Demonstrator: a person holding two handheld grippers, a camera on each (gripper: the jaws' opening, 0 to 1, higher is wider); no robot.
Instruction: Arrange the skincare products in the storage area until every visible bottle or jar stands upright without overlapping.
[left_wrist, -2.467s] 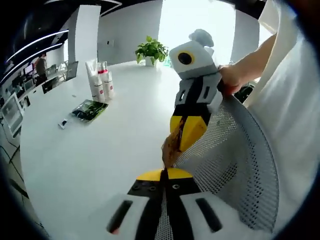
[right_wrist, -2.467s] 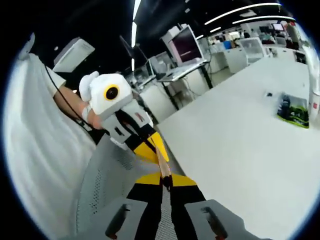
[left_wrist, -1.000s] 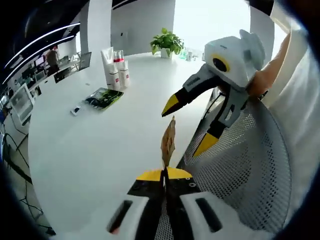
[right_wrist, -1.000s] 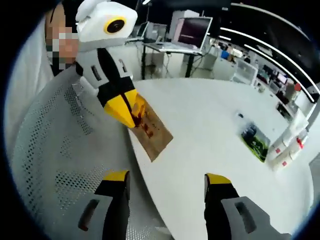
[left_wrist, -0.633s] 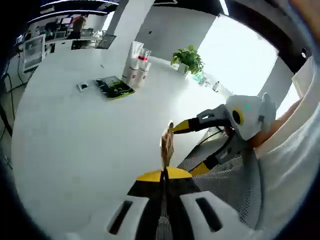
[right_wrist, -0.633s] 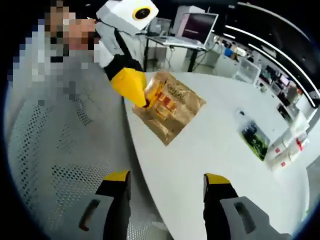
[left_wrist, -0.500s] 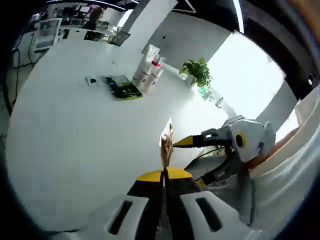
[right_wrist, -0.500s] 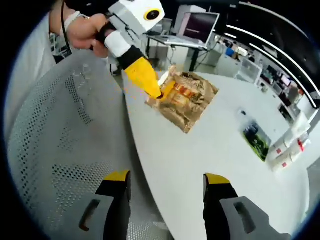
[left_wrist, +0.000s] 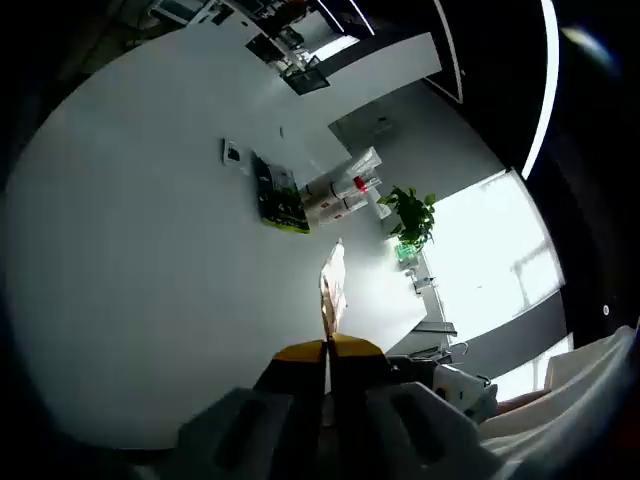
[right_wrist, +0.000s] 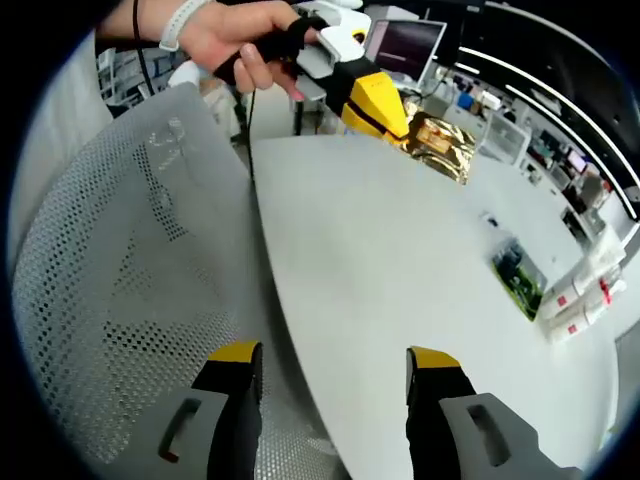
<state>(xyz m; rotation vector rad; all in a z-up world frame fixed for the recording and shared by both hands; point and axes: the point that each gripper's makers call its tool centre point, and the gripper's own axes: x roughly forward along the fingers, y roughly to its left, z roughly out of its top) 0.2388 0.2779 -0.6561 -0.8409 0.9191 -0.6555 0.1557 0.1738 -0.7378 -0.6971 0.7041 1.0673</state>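
Left tongs (left_wrist: 327, 345): closed on the gold packet (right_wrist: 440, 140), held edge-on above them.
Right tongs (right_wrist: 330, 365): open, holding nothing.
Packet: looks light, thin, floppy; pinch one edge.
Bottles (right_wrist: 578, 295): far ahead, standing.

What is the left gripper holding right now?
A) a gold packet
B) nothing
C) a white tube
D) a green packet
A: in the right gripper view the left gripper is shut on the gold packet above the white table, while the white tubes and the green packet sit far across it.
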